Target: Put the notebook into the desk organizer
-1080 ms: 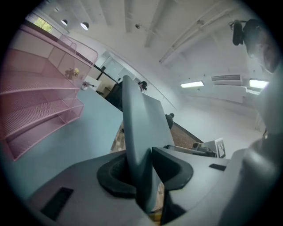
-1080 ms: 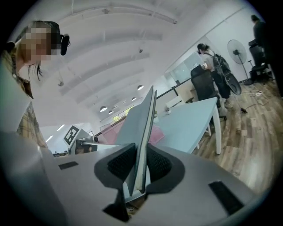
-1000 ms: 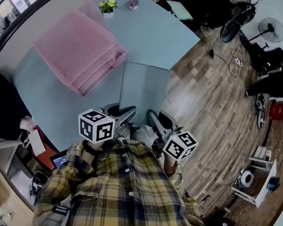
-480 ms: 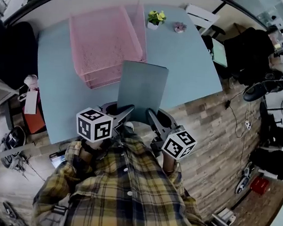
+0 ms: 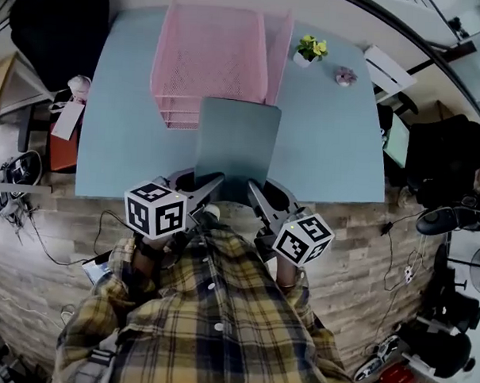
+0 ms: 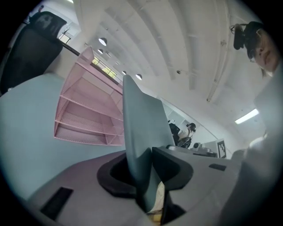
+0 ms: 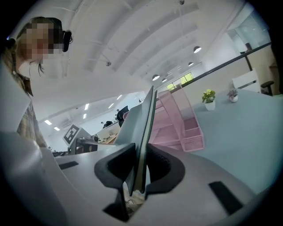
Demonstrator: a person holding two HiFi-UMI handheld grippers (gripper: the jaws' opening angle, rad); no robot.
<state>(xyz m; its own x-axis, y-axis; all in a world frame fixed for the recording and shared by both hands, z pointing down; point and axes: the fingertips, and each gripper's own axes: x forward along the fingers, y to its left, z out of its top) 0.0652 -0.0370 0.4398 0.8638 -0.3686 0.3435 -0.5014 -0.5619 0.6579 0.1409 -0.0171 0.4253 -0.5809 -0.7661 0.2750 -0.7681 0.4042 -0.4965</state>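
Jaws, left gripper (image 6: pixel 148 176): clamped on the near left edge of the notebook (image 5: pixel 236 147).
Jaws, right gripper (image 7: pixel 139 170): clamped on the near right edge of the same notebook.
Notebook: grey-green cover, shut, held between both grippers over the front part of the tabletop (image 5: pixel 329 143). In the head view its far edge overlaps the organizer's front; whether they touch cannot be told.
Desk organizer (image 5: pixel 210 62): pink mesh, tiered, at the tabletop's back edge, open shelves facing the person.
Potted plant (image 5: pixel 311 48): small, yellow-green, right of the organizer.
Person: plaid shirt (image 5: pixel 210 320).
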